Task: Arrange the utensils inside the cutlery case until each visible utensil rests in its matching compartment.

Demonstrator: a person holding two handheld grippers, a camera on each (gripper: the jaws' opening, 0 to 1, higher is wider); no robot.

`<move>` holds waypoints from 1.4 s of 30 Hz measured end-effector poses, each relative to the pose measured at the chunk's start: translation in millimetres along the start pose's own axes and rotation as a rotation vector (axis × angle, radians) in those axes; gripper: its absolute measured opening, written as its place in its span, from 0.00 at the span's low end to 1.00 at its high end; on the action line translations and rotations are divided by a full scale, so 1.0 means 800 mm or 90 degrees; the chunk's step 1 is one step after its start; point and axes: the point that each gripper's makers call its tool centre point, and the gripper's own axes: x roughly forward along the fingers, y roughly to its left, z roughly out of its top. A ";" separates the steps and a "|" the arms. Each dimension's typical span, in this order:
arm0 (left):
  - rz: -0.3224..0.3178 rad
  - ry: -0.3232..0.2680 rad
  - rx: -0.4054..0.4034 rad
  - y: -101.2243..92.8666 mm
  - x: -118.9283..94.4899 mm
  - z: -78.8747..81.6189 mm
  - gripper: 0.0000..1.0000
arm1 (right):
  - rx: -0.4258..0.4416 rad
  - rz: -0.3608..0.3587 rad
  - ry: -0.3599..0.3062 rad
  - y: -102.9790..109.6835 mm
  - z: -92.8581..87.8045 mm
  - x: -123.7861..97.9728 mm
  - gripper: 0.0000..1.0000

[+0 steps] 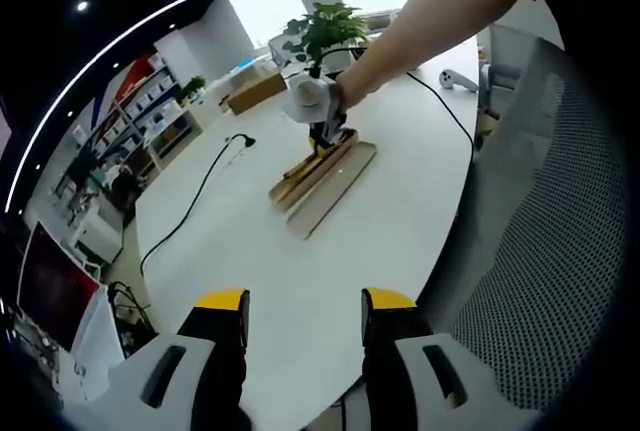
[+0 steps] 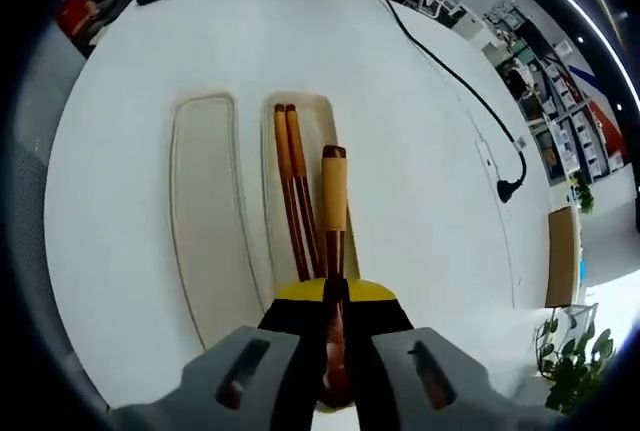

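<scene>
You work on a white round table [image 1: 300, 251] in an open office; shelving sits at the left of the left gripper view and a potted plant [image 1: 322, 31] at top centre. A black cable [image 2: 455, 76] runs across the upper right of the right gripper view. The cutlery case [image 2: 205, 216] lies at centre there, in two long parts side by side: the left part [image 2: 200, 191] is bare wood, the right part [image 2: 312, 131] carries a pair of chopsticks [image 2: 292, 191]. Your right gripper [image 2: 335, 326] has its jaws closed on a wooden-handled utensil [image 2: 334, 201], held above the right part beside the chopsticks. Your left gripper [image 1: 304, 313] stands at bottom centre of its view with jaws apart, holding nothing, over bare tabletop well apart from the case. A mesh chair [image 1: 540, 251] borders the table edge at right.
</scene>
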 end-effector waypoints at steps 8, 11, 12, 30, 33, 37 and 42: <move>-0.008 0.002 0.000 -0.003 0.002 -0.001 0.46 | 0.011 0.002 -0.010 0.000 0.001 0.001 0.01; -0.009 0.003 0.000 -0.003 0.003 -0.002 0.46 | 0.026 0.003 -0.019 -0.001 0.002 0.001 0.01; -0.010 0.004 -0.001 -0.003 0.003 -0.003 0.46 | 0.028 0.003 -0.021 -0.001 0.002 0.001 0.01; -0.022 0.016 -0.009 -0.006 0.005 -0.007 0.45 | 0.044 0.020 -0.031 0.004 0.002 0.011 0.01; -0.021 0.016 -0.009 -0.006 0.005 -0.007 0.45 | 0.052 0.024 -0.031 0.004 0.001 0.011 0.02; -0.023 0.016 -0.007 -0.007 0.005 -0.007 0.45 | 0.076 0.031 -0.033 0.002 0.000 0.011 0.02; -0.021 0.015 -0.008 -0.006 0.006 -0.007 0.45 | 0.090 0.019 -0.035 -0.003 -0.001 0.001 0.07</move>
